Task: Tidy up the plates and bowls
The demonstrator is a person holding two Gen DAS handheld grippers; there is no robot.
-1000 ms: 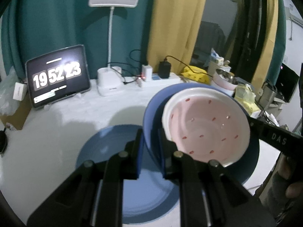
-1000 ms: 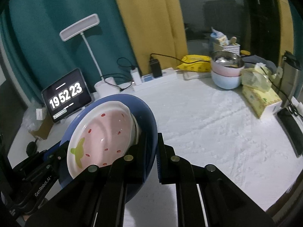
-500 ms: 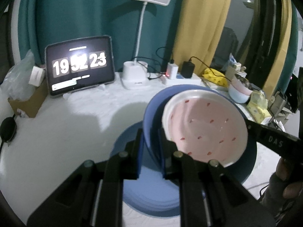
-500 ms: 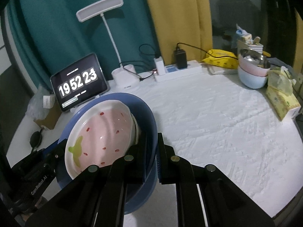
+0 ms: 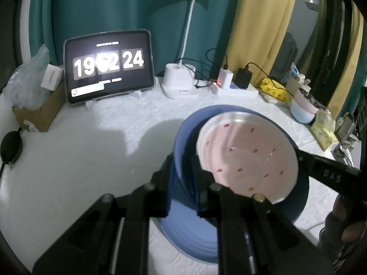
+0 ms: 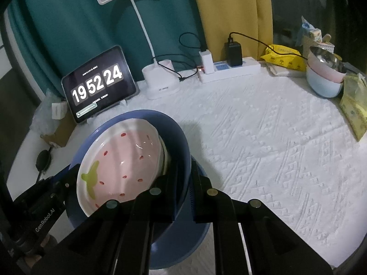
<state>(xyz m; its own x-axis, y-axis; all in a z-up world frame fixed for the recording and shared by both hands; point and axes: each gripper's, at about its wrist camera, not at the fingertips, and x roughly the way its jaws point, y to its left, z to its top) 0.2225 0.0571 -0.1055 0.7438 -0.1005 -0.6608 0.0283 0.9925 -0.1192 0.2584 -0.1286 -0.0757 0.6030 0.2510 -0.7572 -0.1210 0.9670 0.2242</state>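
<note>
Beneath the held blue bowl, lower blue plate mostly hidden, rim cut off

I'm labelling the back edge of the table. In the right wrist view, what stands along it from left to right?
Tablet clock → desk lamp base → power strip → yellow packet → stacked bowls.

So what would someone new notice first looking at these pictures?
Front and centre, a pink strawberry-patterned dish sits in a blue bowl gripped at opposite rims by the left tool and right tool, above a blue plate. Behind, a tablet clock glows against the teal curtain.
</note>
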